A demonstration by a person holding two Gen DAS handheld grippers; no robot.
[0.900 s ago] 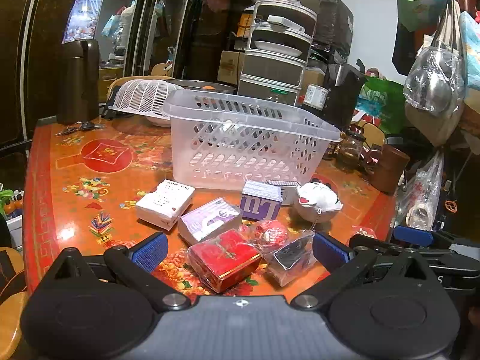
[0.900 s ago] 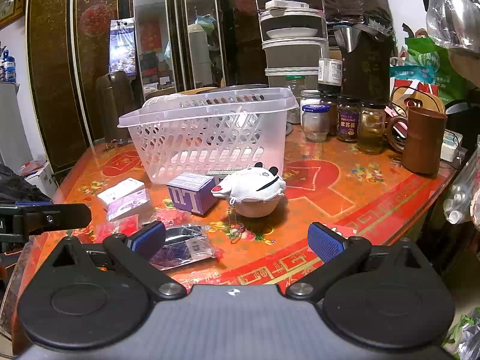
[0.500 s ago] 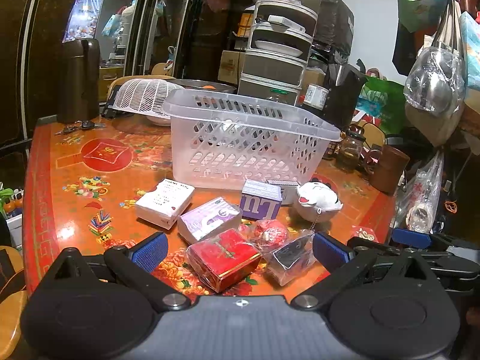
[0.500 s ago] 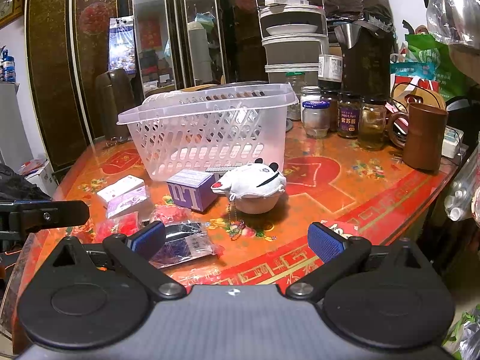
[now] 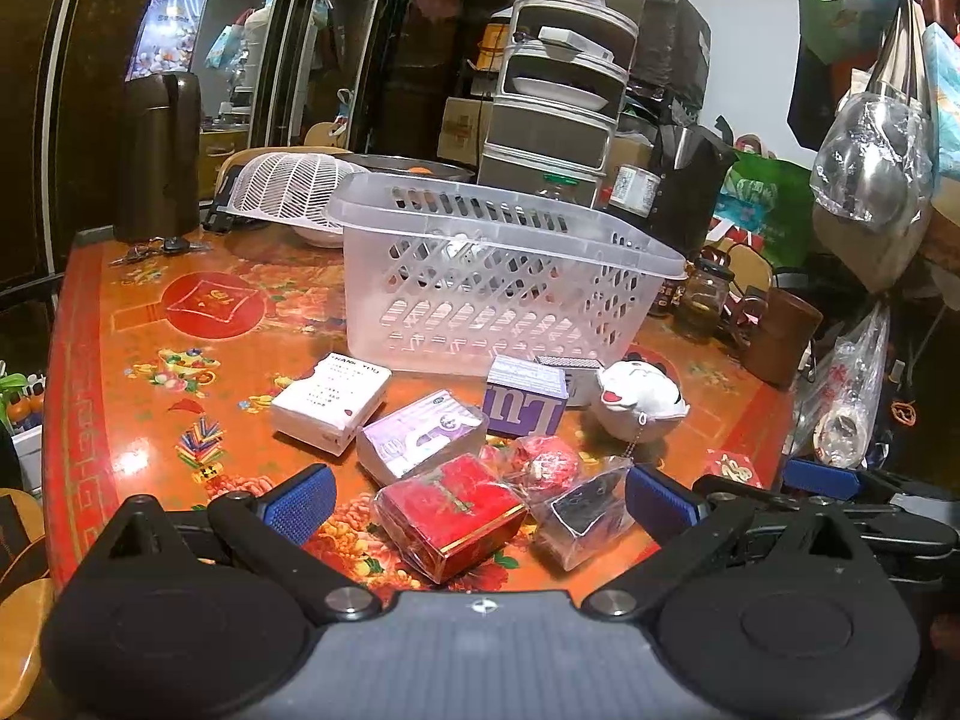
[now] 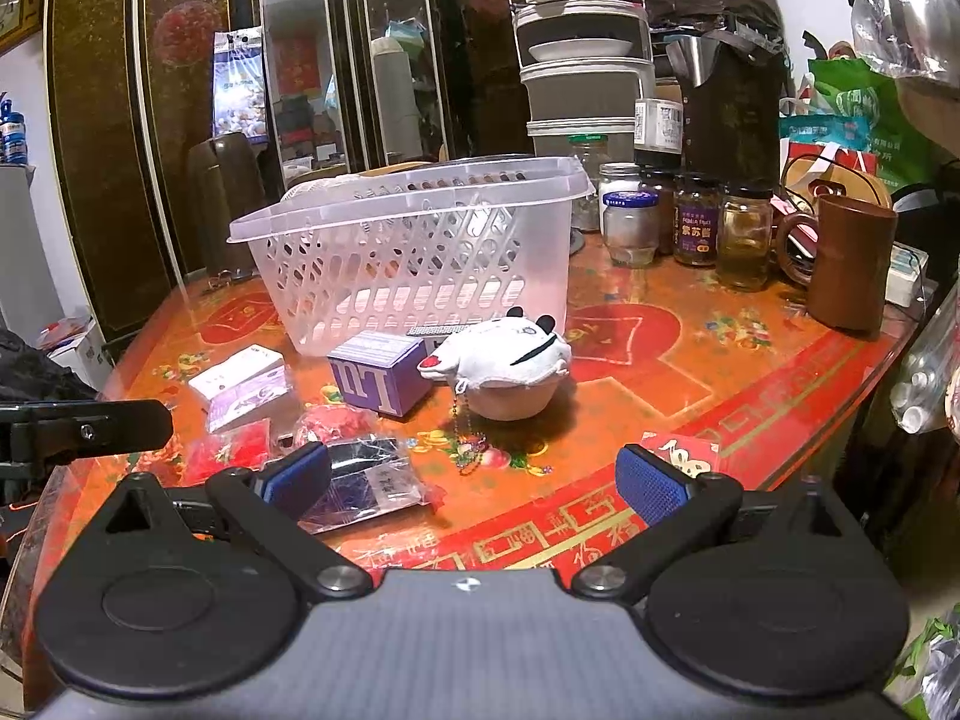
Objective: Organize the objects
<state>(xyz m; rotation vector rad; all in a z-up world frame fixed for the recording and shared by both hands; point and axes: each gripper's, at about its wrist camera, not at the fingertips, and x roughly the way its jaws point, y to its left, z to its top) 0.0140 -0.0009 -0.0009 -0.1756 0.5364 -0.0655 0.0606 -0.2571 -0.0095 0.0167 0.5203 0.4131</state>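
Note:
A clear plastic basket [image 5: 498, 276] [image 6: 414, 258] stands mid-table. In front of it lie a white box [image 5: 330, 402], a pale purple packet [image 5: 420, 435], a purple cube box [image 5: 527, 397] [image 6: 377, 371], a red box [image 5: 453, 513], a red round sweet [image 5: 543, 465], a dark wrapped packet [image 5: 591, 507] [image 6: 360, 483] and a white panda plush [image 5: 639, 402] [image 6: 501, 363]. My left gripper [image 5: 477, 507] is open and empty, just short of the red box. My right gripper [image 6: 471, 483] is open and empty, near the dark packet and below the plush.
Glass jars [image 6: 696, 222] and a brown mug [image 6: 846, 264] stand at the back right. A white fan cover [image 5: 294, 186] and a dark flask [image 5: 159, 156] sit behind the basket. A red envelope [image 6: 681, 450] lies near the table's front edge [image 6: 780, 450].
Both grippers have drifted slightly toward the objects. Both stay open and nothing on the table has moved.

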